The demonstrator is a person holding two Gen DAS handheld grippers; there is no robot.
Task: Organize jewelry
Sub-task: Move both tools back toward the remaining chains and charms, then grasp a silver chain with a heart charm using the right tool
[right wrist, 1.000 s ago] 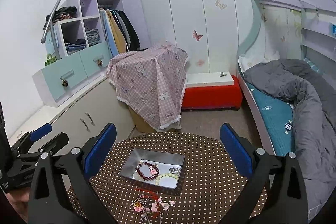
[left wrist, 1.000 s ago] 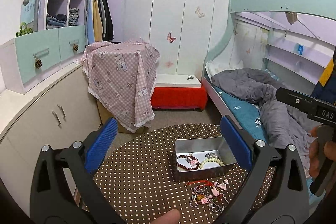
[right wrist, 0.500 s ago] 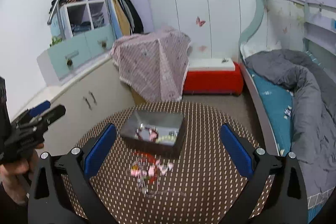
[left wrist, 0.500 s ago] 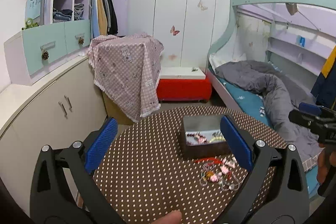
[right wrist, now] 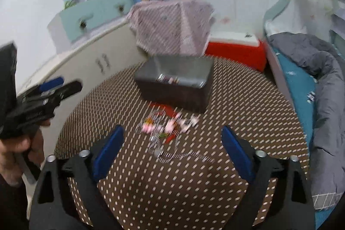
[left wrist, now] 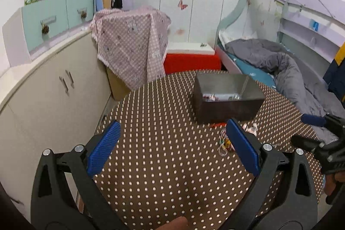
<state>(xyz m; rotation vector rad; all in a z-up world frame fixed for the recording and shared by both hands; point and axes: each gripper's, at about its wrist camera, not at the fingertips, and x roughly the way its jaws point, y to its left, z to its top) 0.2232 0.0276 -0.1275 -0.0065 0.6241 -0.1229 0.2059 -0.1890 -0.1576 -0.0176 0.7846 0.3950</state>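
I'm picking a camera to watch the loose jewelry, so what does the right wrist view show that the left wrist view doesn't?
Only the right wrist view shows the whole, though blurred, loose jewelry pile and a thin chain lying nearer the camera, between the open, closing pads of the right tool, which touch nothing. Only the left wrist view shows the empty left tool, whose right finger hides most of that pile. Both show the metal tin holding some jewelry on the polka-dot table.

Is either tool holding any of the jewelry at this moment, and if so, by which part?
Nothing is held. The left tool is open over bare tablecloth; the right tool is closing above the loose jewelry pile, not yet touching it.
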